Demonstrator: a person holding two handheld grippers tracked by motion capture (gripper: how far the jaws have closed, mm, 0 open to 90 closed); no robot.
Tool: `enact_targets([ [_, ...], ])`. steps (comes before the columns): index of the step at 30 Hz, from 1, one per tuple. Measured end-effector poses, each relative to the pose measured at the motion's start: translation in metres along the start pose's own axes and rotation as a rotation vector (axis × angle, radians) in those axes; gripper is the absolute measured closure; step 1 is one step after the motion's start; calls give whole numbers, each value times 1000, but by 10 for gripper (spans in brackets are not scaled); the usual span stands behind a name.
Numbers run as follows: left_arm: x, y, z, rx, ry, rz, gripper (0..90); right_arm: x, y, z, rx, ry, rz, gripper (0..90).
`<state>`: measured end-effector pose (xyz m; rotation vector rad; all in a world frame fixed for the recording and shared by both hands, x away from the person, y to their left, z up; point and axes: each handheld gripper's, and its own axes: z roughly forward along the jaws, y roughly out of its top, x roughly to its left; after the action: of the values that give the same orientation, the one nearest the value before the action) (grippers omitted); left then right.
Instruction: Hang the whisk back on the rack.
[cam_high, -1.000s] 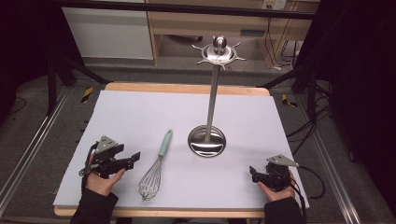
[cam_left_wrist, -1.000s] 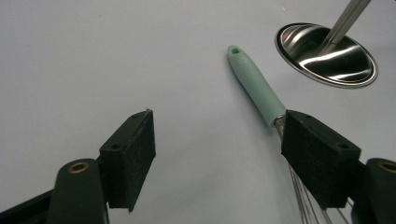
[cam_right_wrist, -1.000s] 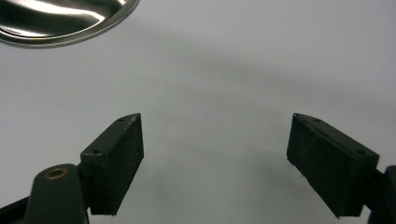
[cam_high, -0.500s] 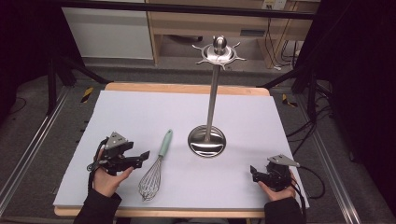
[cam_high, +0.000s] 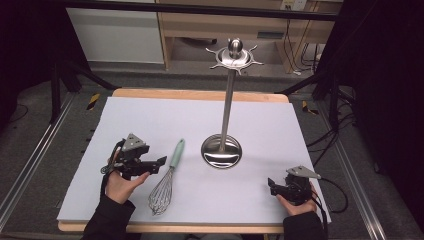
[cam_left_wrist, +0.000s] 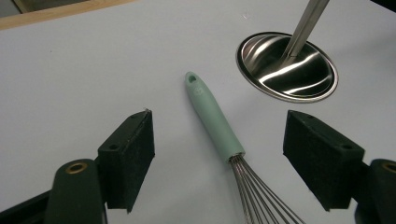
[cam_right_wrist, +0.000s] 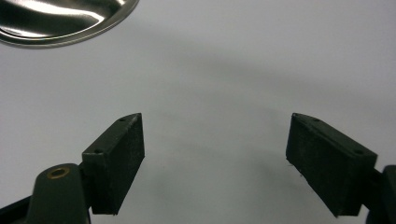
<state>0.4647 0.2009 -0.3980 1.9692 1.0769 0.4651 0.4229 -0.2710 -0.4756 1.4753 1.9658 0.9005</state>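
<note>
The whisk (cam_left_wrist: 219, 126), its wire end cut off below, lies between the left gripper's (cam_left_wrist: 229, 158) wide-open, empty jaws; the right gripper (cam_right_wrist: 224, 163) gapes empty.

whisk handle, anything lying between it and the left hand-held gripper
Nothing visible does. In the left gripper view the left hand-held gripper has its jaws wide open with the whisk lying between their lines, only bare white table around the handle. The metal stand sits beyond it, apart.
</note>
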Motion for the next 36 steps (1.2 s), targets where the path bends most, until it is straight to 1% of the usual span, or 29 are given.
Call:
enact_targets([
  [7,-4,7,14,44,1,12,241,0,0,1,6,2,-9,198],
  [10,-5,9,17,56,6,19,243,0,0,1,7,7,-5,201],
  [11,-7,11,19,68,12,28,243,0,0,1,7,9,-4,203],
  [14,-8,13,24,79,11,34,242,0,0,1,10,13,-3,204],
  [15,-8,13,24,79,11,34,240,0,0,1,10,13,-3,204],
  [17,-10,15,27,99,11,38,235,0,0,2,9,14,3,204],
  [18,-10,15,28,102,14,45,234,0,0,2,9,12,-2,205],
  [19,-12,16,30,116,16,54,232,0,1,2,8,13,0,206],
  [24,-13,17,34,134,20,61,231,0,1,2,11,14,0,207],
  [25,-13,17,35,148,21,68,231,0,1,2,11,14,2,207],
  [27,-13,18,38,160,22,60,231,1,1,1,10,13,12,209],
  [29,-12,18,40,176,26,65,232,1,1,2,10,16,7,209],
  [30,-12,18,40,176,26,65,233,1,1,2,10,16,7,209],
  [31,-11,18,42,189,33,67,235,1,1,3,14,12,1,209],
  [32,-11,18,42,189,33,67,238,1,1,3,14,12,2,209],
  [33,-11,18,44,199,40,62,241,1,1,3,15,12,2,210],
  [36,-11,17,49,225,39,61,252,1,1,3,13,18,2,211],
])
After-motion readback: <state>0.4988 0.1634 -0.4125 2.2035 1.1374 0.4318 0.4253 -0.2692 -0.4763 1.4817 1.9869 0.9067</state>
